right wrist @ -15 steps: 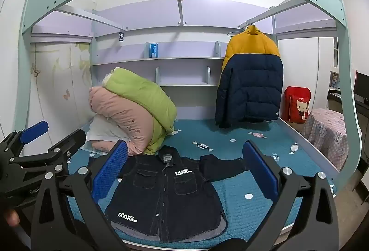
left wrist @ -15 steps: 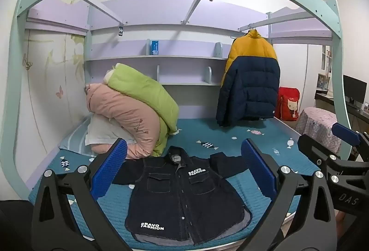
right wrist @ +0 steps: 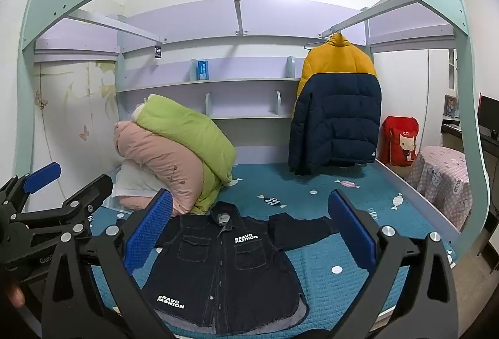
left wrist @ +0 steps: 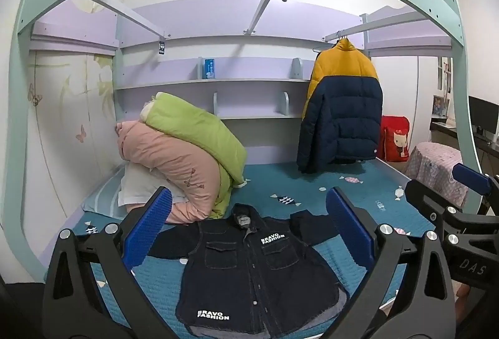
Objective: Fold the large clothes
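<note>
Two tools sit nearest the lenses, side by side and both empty: the left tool and the right tool each have their blue pads spread as wide apart as they go, with nothing between them but open air. Each hangs short of the bed's near edge, tipped slightly downward toward the garment, touching nothing; in the left wrist view the right tool shows at 3 o'clock, and in the right wrist view the left one shows at 9 o'clock. Just beyond them, at about 6 o'clock in both views, the dark denim jacket lies flat, front up and buttoned, on the teal bed cover, collar away from the person, hem at the near edge, both sleeves stretched out sideways. No fold shows in it, so I judge the task to be at its very start: sleeves and body are all yet to be folded. Farther back at 10 o'clock lean the pink and green quilts. Farthest, at 1 o'clock, a yellow-and-navy puffer coat hangs from a rail.
</note>
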A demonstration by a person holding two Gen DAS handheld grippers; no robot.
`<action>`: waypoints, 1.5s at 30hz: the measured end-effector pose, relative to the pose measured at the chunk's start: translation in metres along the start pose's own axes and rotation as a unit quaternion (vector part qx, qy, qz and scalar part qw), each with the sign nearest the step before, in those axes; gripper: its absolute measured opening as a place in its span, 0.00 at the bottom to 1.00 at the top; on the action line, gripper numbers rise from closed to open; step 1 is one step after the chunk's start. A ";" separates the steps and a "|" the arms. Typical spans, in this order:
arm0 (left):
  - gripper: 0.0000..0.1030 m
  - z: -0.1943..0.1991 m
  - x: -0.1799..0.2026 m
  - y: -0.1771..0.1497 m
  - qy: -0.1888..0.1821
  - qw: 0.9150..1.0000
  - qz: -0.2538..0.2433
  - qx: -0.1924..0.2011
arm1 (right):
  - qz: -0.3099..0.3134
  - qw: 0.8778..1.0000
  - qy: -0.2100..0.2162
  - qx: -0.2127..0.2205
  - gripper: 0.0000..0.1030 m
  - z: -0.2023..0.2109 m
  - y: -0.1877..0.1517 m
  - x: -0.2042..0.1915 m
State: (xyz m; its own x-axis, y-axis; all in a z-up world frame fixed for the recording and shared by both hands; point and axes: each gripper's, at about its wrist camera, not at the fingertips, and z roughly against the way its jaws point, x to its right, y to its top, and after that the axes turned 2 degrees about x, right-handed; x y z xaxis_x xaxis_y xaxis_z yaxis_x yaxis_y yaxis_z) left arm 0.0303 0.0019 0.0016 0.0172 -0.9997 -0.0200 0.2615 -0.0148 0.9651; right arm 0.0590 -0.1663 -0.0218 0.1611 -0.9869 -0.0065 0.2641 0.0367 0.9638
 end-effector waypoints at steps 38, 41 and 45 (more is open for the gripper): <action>0.96 -0.013 0.013 0.000 0.007 1.000 -0.009 0.011 | -0.019 1.000 0.002 0.002 0.93 -0.010 -0.009 0.011; 0.96 -0.013 0.013 0.000 0.007 1.000 -0.010 0.011 | -0.017 1.000 0.000 0.003 0.93 -0.011 -0.007 0.011; 0.96 -0.014 0.013 0.002 0.008 1.000 -0.008 0.011 | -0.019 1.000 0.002 0.004 0.93 -0.012 -0.006 0.011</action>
State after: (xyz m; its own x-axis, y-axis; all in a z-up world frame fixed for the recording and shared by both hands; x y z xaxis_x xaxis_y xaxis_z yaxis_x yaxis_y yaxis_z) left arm 0.0441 -0.0110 -0.0007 0.0276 -0.9988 -0.0402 0.2399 -0.0324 0.9703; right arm 0.0707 -0.1755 -0.0311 0.1537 -0.9871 -0.0447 0.2634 -0.0026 0.9647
